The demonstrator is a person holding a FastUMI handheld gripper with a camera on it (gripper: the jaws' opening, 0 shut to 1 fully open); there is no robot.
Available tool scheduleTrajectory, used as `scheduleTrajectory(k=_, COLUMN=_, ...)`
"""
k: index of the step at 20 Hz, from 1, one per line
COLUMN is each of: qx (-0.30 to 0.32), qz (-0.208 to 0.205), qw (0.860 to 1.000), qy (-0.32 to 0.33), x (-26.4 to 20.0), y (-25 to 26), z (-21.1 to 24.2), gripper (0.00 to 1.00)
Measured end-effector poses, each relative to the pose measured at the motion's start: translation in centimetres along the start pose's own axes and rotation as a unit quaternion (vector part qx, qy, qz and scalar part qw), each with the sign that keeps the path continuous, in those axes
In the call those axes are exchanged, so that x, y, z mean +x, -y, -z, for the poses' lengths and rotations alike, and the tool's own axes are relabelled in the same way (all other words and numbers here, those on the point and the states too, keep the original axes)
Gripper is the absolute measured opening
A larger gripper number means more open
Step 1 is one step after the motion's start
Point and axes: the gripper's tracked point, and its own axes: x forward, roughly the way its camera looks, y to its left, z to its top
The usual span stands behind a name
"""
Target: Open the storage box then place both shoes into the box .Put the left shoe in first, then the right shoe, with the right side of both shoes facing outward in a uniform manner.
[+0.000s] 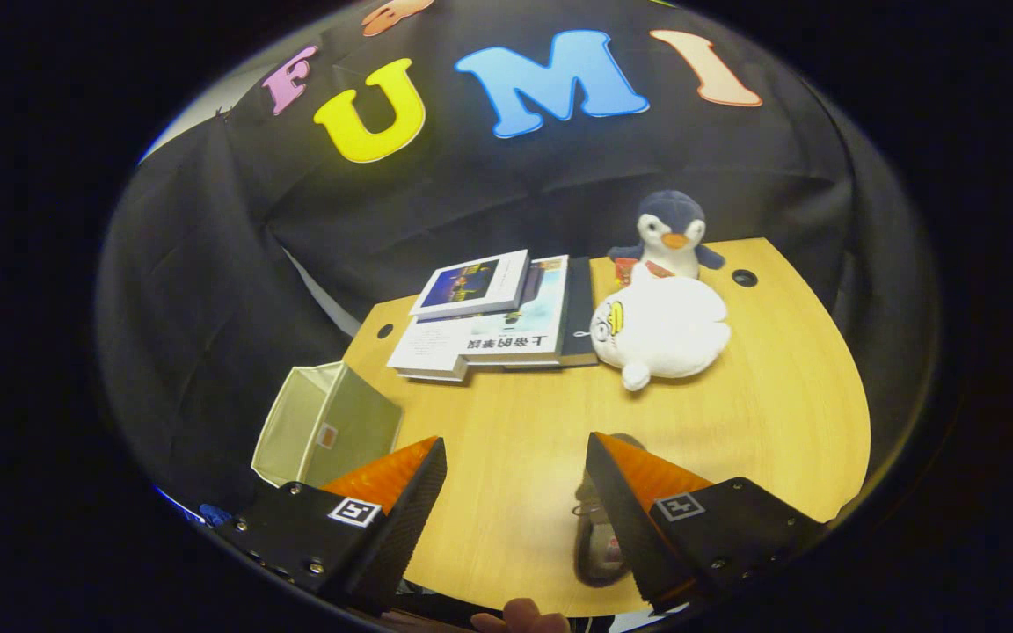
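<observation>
Gripper view, left to right: the storage box (324, 425) sits off the bench's (761, 422) left edge, apparently open and empty, so both shoes look still to be placed. The jaws (515, 501) hang released, holding nothing, with one shoe (599, 549) partly hidden behind the right finger. Books (493, 321), a white plush (663, 327) and a penguin toy (670, 230) lie beyond, clear of the path.

Wooden table (761, 422) carried stacked books (489, 321) at 12 o'clock from fingers, white plush (665, 330) at 1 o'clock, penguin plush (669, 233) beyond it, shoe (599, 536) against right finger; gripper (515, 488) gaped empty.
</observation>
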Motion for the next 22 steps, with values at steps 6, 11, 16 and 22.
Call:
scheduleTrajectory(k=6, qx=0.034, qz=0.045, qw=0.997, qy=-0.042, x=0.7, y=6.6, z=4.8, gripper=0.97)
scheduleTrajectory(k=11, qx=0.016, qz=0.072, qw=0.991, qy=-0.109, x=1.9, y=9.9, z=10.1, gripper=0.97)
scheduleTrajectory(k=16, qx=0.014, qz=0.09, qw=0.98, qy=-0.175, x=4.1, y=11.4, z=13.5, gripper=0.97)
scheduleTrajectory(k=22, qx=0.014, qz=0.125, qw=0.971, qy=-0.204, x=7.8, y=14.3, z=14.0, gripper=0.93)
